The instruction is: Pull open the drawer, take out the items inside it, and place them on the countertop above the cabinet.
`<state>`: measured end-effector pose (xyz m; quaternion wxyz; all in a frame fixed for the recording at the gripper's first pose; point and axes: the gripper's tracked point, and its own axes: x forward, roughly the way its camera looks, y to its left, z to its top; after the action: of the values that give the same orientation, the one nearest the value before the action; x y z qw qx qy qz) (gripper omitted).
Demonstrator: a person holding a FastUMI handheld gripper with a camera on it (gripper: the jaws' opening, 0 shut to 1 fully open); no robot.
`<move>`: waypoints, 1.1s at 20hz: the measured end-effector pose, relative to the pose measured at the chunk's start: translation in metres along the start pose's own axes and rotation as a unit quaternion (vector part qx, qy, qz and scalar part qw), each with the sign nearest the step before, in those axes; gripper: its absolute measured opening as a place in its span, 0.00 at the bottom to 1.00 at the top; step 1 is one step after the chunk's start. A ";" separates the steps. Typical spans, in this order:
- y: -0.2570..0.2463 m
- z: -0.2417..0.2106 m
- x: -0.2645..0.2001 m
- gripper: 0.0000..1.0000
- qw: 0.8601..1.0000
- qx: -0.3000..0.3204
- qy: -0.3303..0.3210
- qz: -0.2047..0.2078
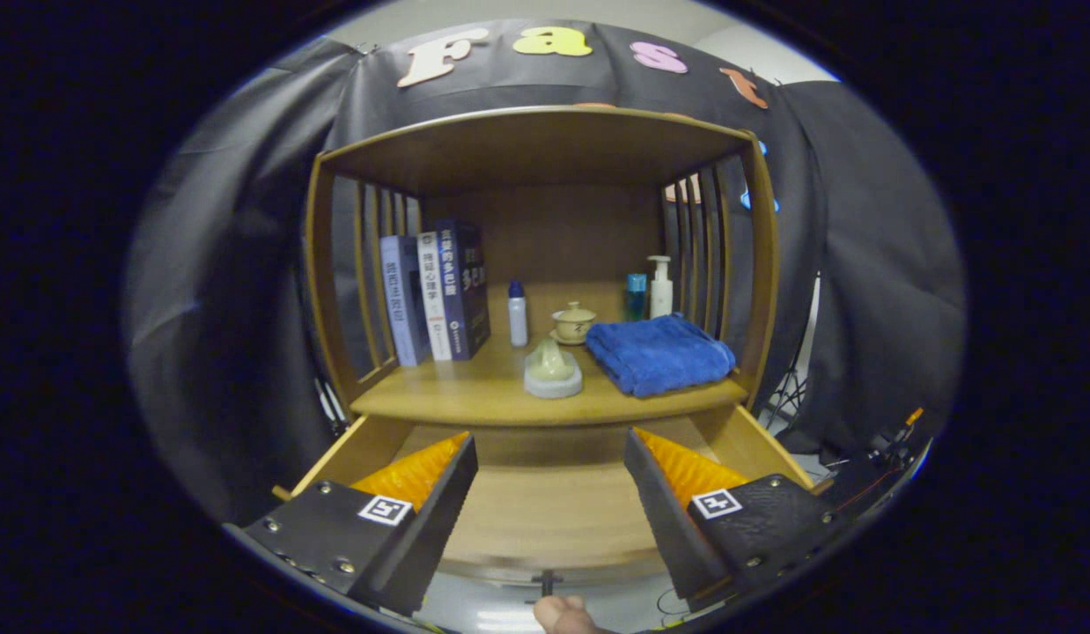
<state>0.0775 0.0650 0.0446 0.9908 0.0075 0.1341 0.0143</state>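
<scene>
A handheld gripper (pixel 549 493) hovers over the pulled-out drawer (pixel 545 511) of a wooden cabinet (pixel 545 150), its two fingers spread wide apart with nothing between them. The drawer's bare wooden floor lies between and just beyond the fingertips, and no items can be made out on the part that shows. At six o'clock from the gripper, a fingertip of a person's hand (pixel 563 615) pokes in beside the drawer's small dark knob (pixel 548 581).

At twelve o'clock, beyond the fingers, the countertop (pixel 475 396) above the drawer carries a pale ornament on a round base (pixel 553 370) near its front edge. A folded blue towel (pixel 658 354) rests at the ornament's three o'clock; a lidded tea cup (pixel 574 323) sits just behind it. A white bottle with a blue cap (pixel 517 313) stands at eleven o'clock, three upright books (pixel 435 295) farther at ten. A pump bottle (pixel 660 286) and a blue bottle (pixel 636 296) stand behind the towel.
</scene>
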 end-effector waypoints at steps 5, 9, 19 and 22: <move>-0.005 -0.034 -0.043 1.00 1.000 -0.014 -0.017 0.000; -0.010 -0.062 -0.065 1.00 0.998 -0.049 -0.042 -0.011; -0.003 -0.151 -0.087 0.99 0.999 -0.014 -0.032 0.023; 0.007 -0.162 -0.080 1.00 0.999 0.012 -0.004 0.037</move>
<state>-0.0431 0.0718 -0.0905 0.9900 0.0242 0.1303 0.0488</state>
